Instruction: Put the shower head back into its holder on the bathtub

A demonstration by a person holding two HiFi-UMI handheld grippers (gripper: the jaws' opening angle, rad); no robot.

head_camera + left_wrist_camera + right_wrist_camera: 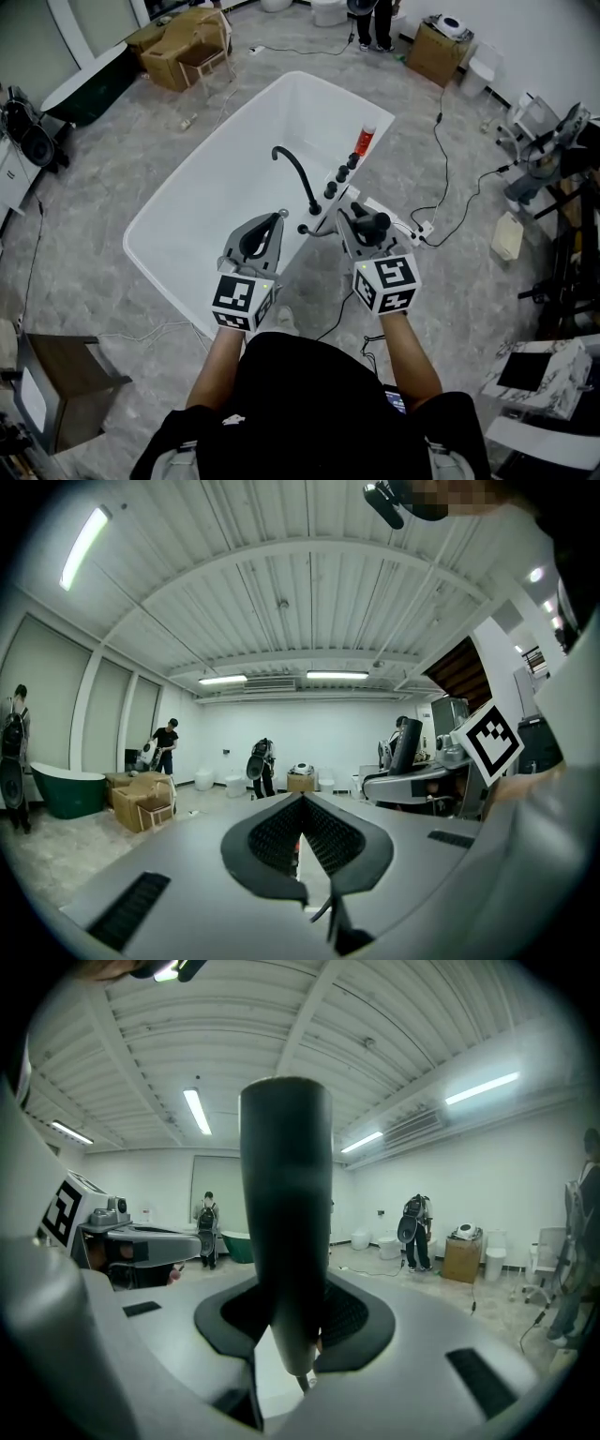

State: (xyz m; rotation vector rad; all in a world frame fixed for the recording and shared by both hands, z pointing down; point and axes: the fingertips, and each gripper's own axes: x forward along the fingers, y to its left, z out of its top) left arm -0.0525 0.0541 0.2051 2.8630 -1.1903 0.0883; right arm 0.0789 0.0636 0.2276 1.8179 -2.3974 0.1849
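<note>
A white bathtub (202,192) stands on the grey floor ahead of me. On its near rim are a curved black faucet (298,173), black knobs (337,178) and a small black fitting (303,228). My right gripper (361,217) hangs just right of that rim, shut on the black shower head (373,223). In the right gripper view the shower head (286,1176) stands upright between the pads of the right gripper (295,1330). My left gripper (279,217) hovers over the tub's near rim, just left of the fitting. The left gripper (300,841) is shut, with nothing seen between its pads.
A red bottle (364,141) stands on the tub's far rim. Black cables (441,159) and a power strip (422,230) lie on the floor to the right. Cardboard boxes (178,47) and a dark green tub (89,84) stand behind, a wooden stool (66,375) near left. People (258,766) stand far off.
</note>
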